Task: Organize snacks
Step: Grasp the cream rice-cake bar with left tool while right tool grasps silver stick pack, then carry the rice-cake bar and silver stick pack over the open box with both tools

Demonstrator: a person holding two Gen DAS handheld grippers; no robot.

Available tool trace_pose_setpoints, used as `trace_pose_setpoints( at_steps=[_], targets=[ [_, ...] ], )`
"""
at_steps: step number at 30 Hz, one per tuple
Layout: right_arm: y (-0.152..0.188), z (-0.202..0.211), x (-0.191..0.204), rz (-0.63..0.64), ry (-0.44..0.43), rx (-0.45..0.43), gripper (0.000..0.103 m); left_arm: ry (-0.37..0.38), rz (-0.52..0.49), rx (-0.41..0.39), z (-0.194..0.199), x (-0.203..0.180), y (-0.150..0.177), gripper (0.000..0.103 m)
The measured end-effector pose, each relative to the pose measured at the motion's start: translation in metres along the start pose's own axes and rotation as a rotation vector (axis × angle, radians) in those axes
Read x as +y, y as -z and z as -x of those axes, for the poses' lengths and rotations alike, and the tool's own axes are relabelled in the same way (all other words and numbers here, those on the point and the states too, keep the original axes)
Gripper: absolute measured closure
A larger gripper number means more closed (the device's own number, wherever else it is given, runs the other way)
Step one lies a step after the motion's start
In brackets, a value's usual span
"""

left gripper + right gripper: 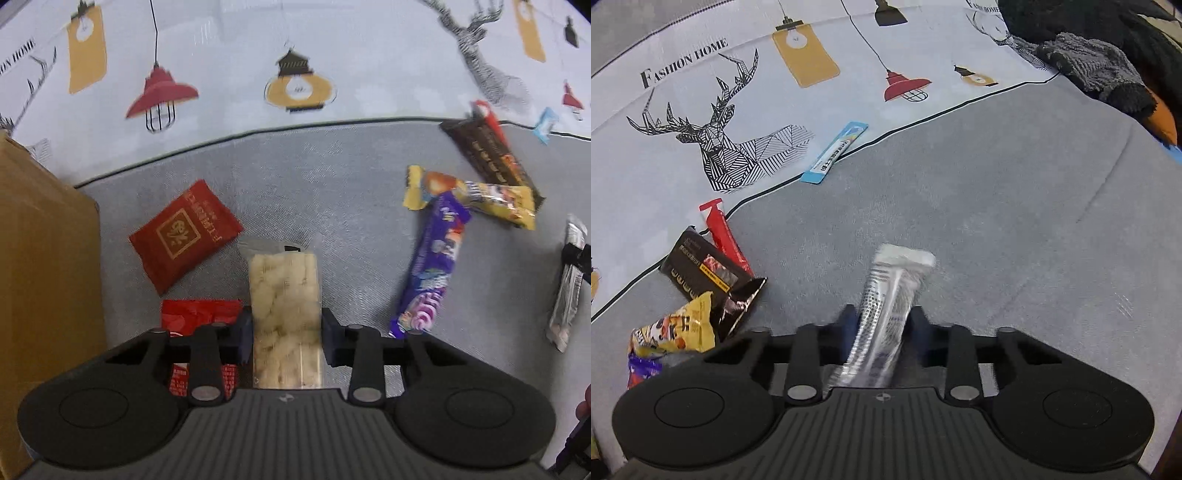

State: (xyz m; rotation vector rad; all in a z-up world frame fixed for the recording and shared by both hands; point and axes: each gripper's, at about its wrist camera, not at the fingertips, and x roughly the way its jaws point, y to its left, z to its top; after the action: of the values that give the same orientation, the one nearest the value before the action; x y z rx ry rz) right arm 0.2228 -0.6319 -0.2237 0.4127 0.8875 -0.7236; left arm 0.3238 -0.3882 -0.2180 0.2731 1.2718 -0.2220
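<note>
A clear pack of pale crackers (282,280) lies lengthwise on the grey cloth (332,192). My left gripper (286,332) is shut on its near half, with both fingers against its sides. In the right wrist view a silver stick pack (894,280) stands tilted between the fingers of my right gripper (882,321), which is shut on its lower part. The same silver pack (569,291) shows at the right edge of the left wrist view.
A cardboard box (44,277) stands at the left. Nearby lie a red sachet (184,232), a red pack (199,314), a purple bar (432,266), a yellow pack (476,199), a dark bar (491,155) and a blue sachet (836,151). Dark fabric (1097,66) is heaped far right.
</note>
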Motion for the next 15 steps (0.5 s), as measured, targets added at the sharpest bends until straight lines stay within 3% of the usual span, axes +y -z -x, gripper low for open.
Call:
trace_pose_setpoints(
  at_steps=[3,15],
  targets=[
    [0.002,0.017,-0.008,-0.018,-0.030,-0.039,0.101,-0.002,-0.031,-0.063,0.015,-0.002,0.007,0.062],
    [0.016,0.126,-0.013,0.003,-0.164,-0.178,0.101,0.111,-0.032,-0.175,0.101,0.011,0.039,0.062]
  ],
)
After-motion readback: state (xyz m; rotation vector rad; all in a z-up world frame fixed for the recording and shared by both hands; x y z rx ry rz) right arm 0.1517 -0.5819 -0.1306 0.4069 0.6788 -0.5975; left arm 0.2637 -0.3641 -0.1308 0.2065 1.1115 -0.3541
